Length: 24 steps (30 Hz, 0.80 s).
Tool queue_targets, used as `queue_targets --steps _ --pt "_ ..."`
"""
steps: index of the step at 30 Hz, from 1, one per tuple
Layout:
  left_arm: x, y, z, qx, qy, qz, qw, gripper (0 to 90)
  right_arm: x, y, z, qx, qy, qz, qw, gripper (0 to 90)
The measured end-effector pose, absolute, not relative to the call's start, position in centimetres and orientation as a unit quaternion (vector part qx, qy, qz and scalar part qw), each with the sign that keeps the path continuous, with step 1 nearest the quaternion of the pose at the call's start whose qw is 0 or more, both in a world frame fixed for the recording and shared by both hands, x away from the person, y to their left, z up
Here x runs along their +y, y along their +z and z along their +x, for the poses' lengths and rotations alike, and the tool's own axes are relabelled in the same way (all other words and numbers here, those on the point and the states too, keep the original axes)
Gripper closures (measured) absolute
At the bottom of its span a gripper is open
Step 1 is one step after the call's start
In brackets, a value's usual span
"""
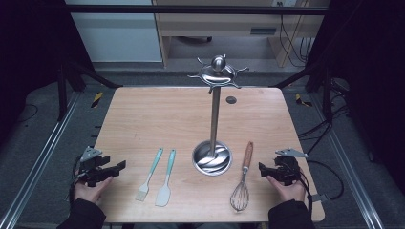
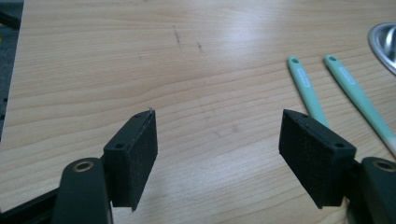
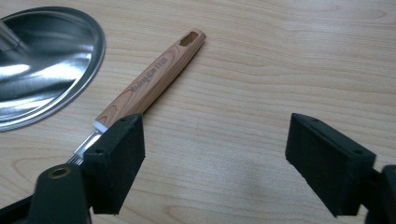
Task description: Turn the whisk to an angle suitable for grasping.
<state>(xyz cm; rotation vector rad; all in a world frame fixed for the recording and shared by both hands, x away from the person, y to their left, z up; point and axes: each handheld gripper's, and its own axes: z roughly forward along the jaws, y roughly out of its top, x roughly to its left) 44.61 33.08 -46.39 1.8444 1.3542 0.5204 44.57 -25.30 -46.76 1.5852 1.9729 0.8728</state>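
Jaws, right: my right gripper (image 1: 267, 170) sits at the lower right of the high view, spread wide with nothing between the jaws.
Jaws, left: my left gripper (image 1: 113, 168) sits at the lower left, likewise released and empty over bare wood.
Whisk: whisk (image 1: 242, 179) lies flat on the bench (image 1: 143, 114), just left of my right gripper, wire head toward the bottom edge, wooden handle pointing up the frame, close beside the stand's base.
Whisk handling: I judge it light; the wooden handle (image 3: 149, 84) is stiff and grippy, the wire loops are springy and would squash or slip. Best hold is across the handle, mid-length, clear of the hanging hole at its tip.
Brush and spatula: basting brush (image 1: 149, 175) and spatula (image 1: 166, 179), both with teal handles, lie side by side, apart, at lower centre-left, near my left gripper.
Their handling: light, slim, smooth plastic handles, likely slippery; heads are soft. Pinch the handle, not the head.
Stand: steel utensil stand (image 1: 215, 112) rises at centre, round dish base (image 1: 212, 158) below, hooked crown at top.
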Motion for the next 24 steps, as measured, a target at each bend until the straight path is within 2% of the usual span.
queue_targets --steps 10,24 --pt "32.7 -46.2 44.4 0.525 0.197 0.735 0.382 31.1 -24.0 -46.0 44.1 0.722 0.323 0.569 0.228 28.4" --pt "32.4 -46.1 44.5 0.526 0.197 0.737 0.376 31.4 -20.5 -45.6 46.2 0.722 0.326 0.568 0.223 37.0"
